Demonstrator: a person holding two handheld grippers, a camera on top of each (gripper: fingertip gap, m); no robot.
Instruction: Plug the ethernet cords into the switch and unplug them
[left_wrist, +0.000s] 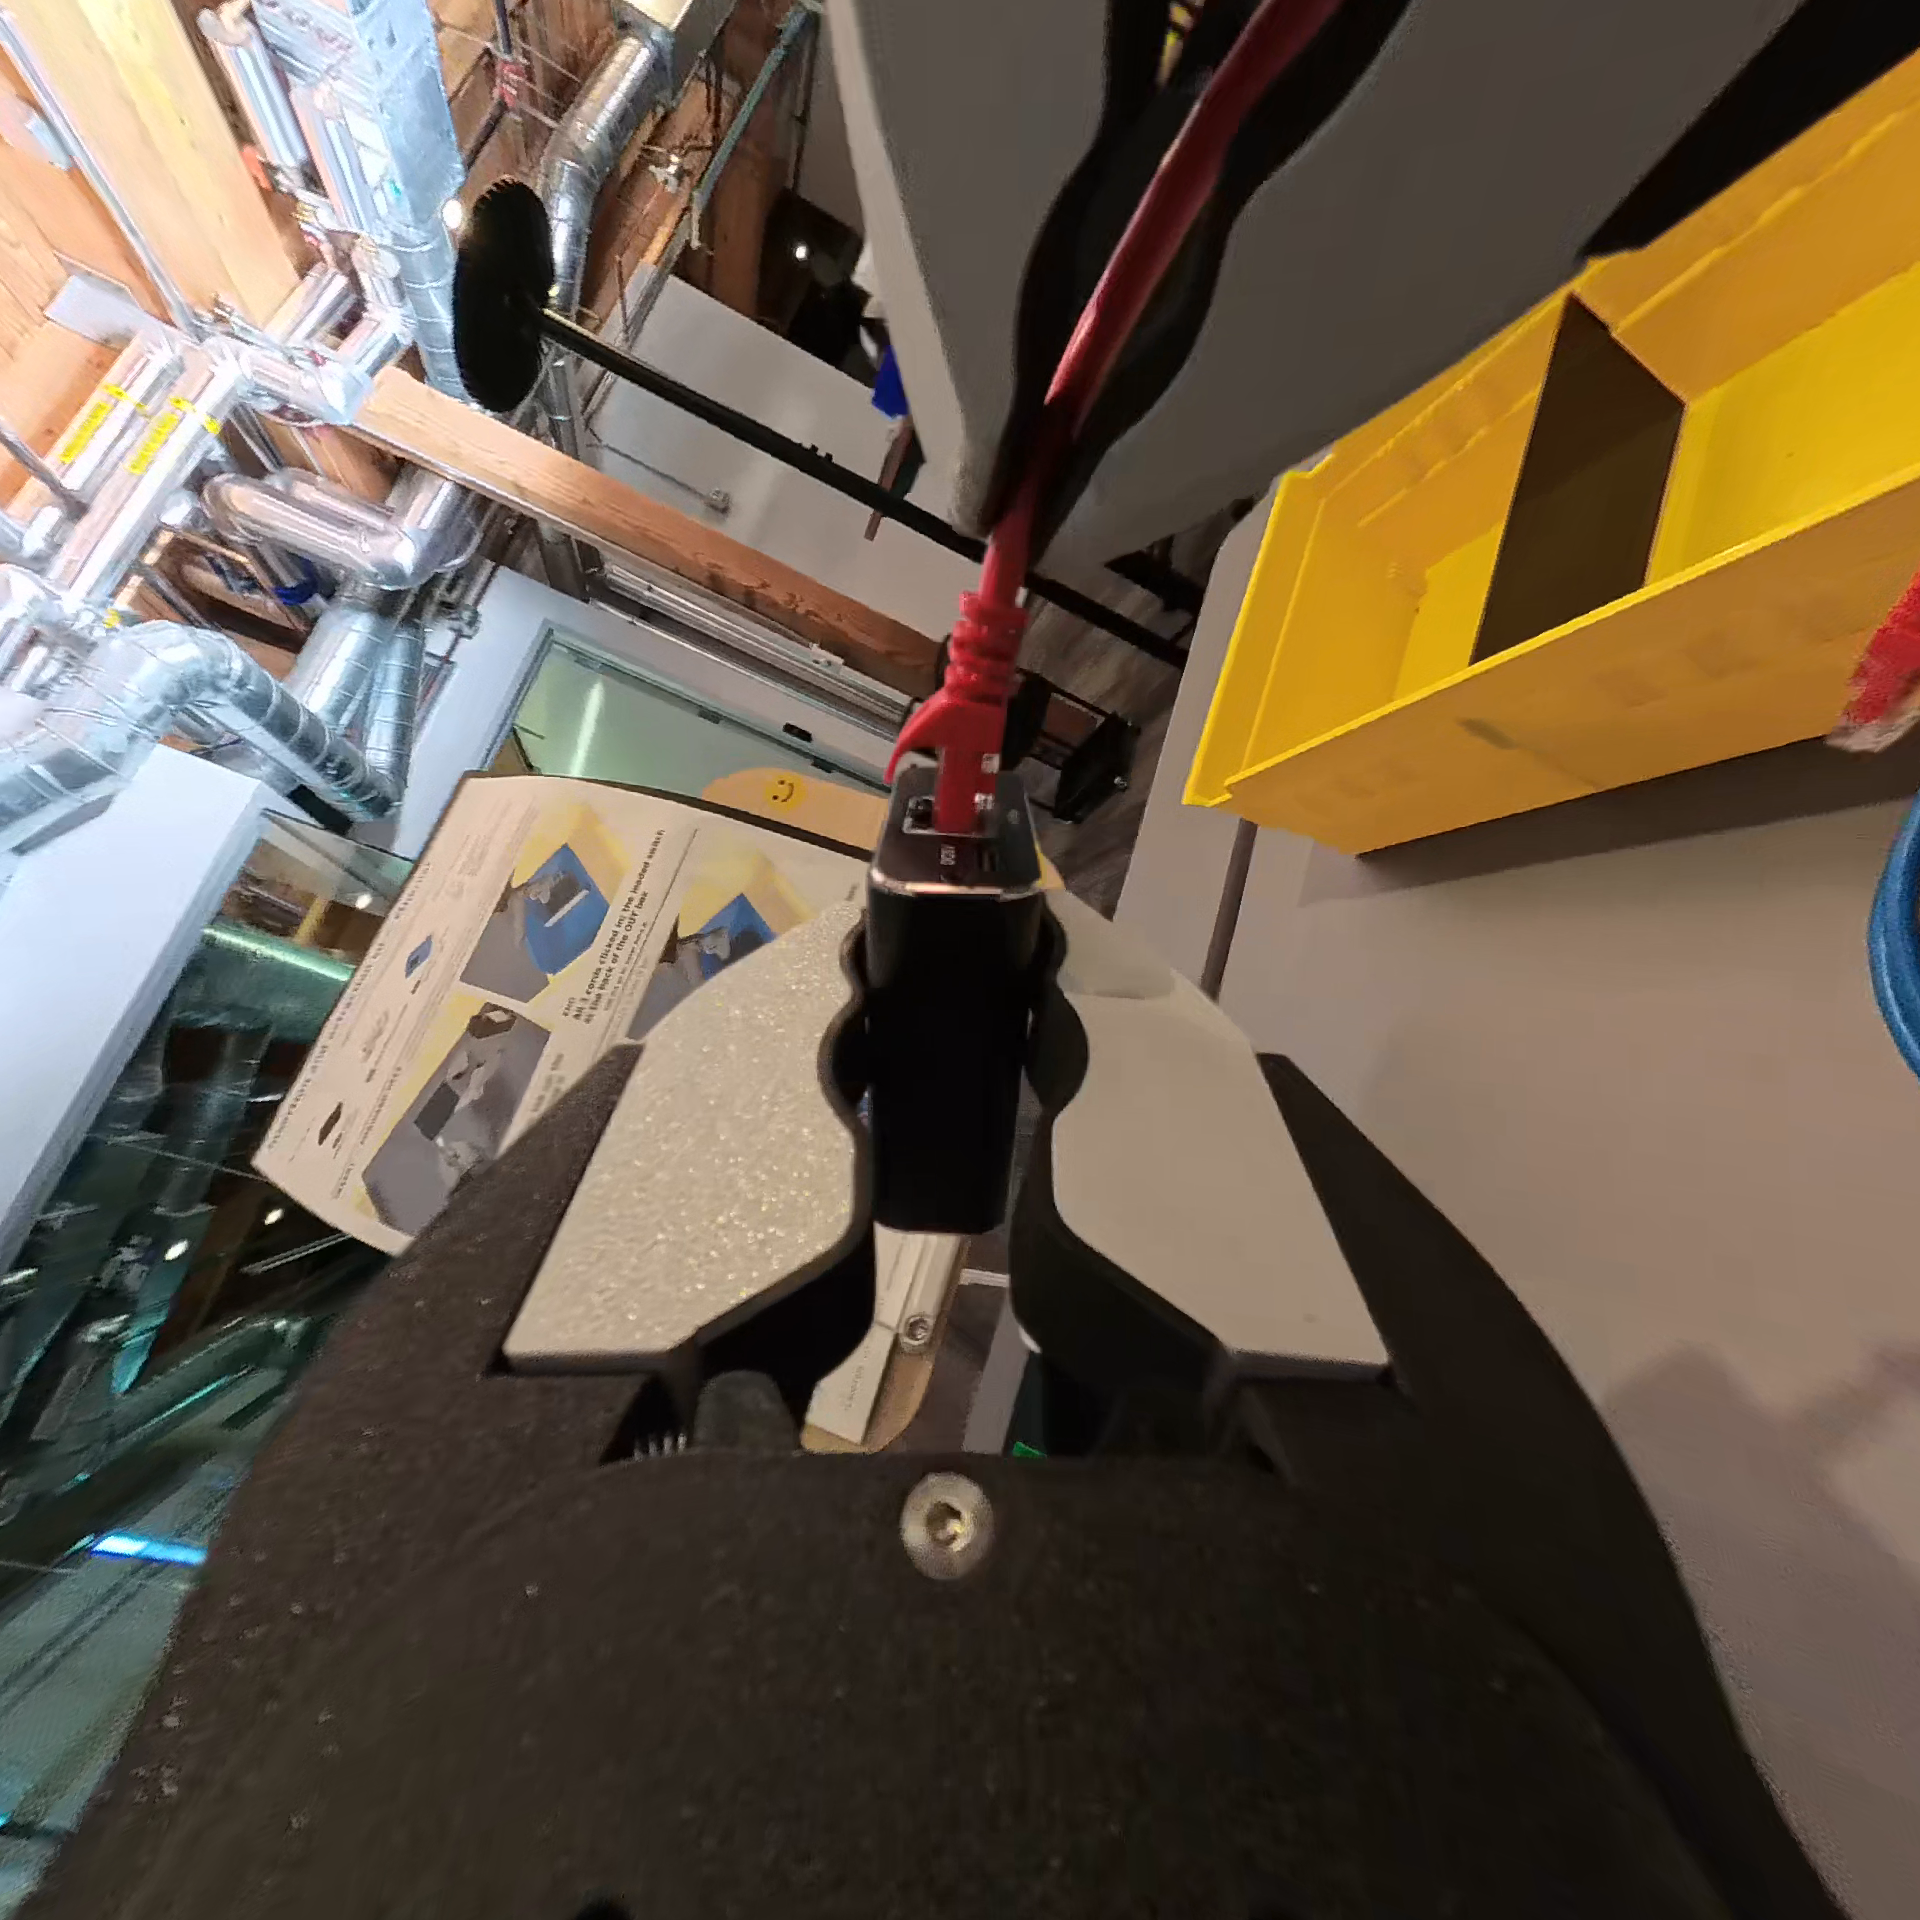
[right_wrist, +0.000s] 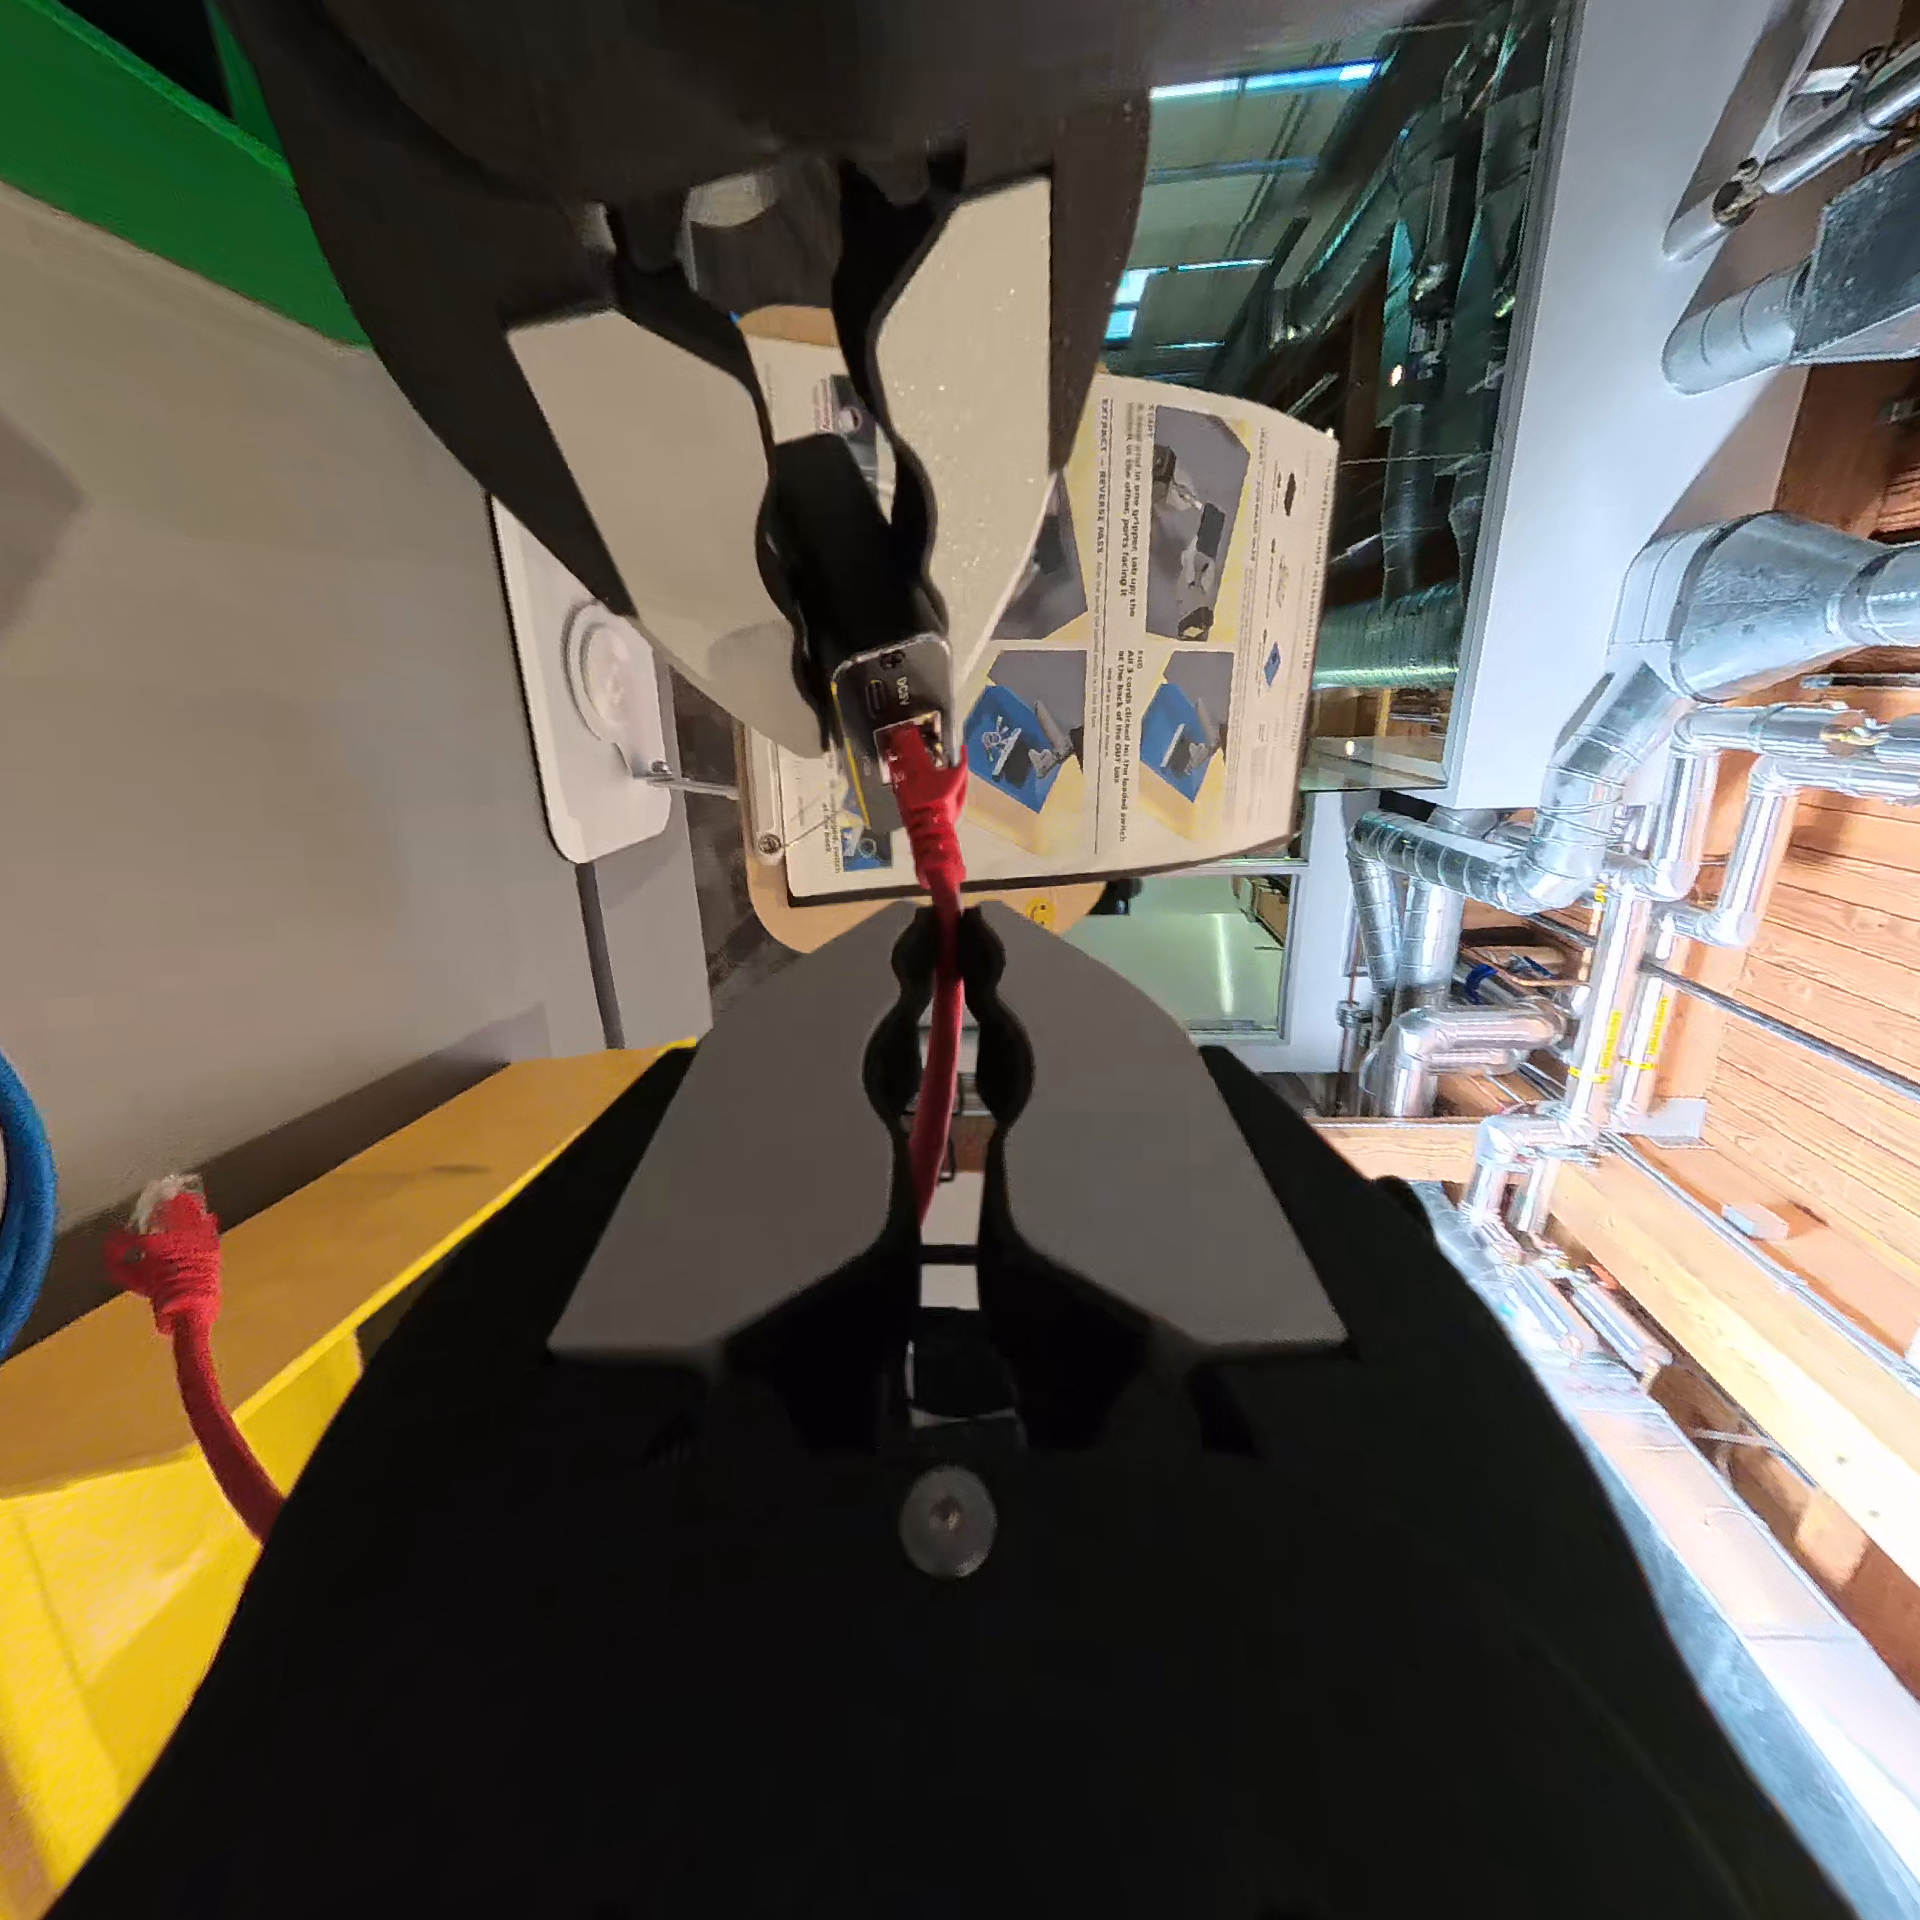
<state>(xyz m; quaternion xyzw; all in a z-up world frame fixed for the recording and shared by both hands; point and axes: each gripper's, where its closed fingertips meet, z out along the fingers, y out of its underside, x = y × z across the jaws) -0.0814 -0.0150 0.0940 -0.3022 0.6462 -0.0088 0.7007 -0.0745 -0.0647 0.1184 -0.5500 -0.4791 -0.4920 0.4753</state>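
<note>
A grey table (left_wrist: 1558, 1195) carries a yellow bin (left_wrist: 1558, 623), whose open inside and dark divider show only in the left wrist view; the right wrist view catches just its outer wall. Only the right wrist view takes in a green box (right_wrist: 156, 156) at the top left corner and a white mount (right_wrist: 603, 675) on the table. Both views share the printed instruction sheet (left_wrist: 520, 987) on its wooden board, with photo panels on yellow and blue and lines of small print, and a little yellow smiley sticker (left_wrist: 784, 792) at the board's edge.

The left gripper (left_wrist: 951, 997) is clamped on the black switch (left_wrist: 951, 1039), pads pressing its two long sides, and holds it in the air with the silver port face pointing away. The right wrist view shows that face more squarely, with a short printed marking beside a small socket. A red ethernet cord (left_wrist: 982, 665) is plugged into one port. The right gripper (right_wrist: 940, 971) is closed on this cord a little behind its plug, the cord running back between its fingers.

Only the right wrist view shows the cord's other plug (right_wrist: 171, 1242), hanging loose beside the bin. A blue cable (right_wrist: 26, 1195) curves at the frame edge in both views.
</note>
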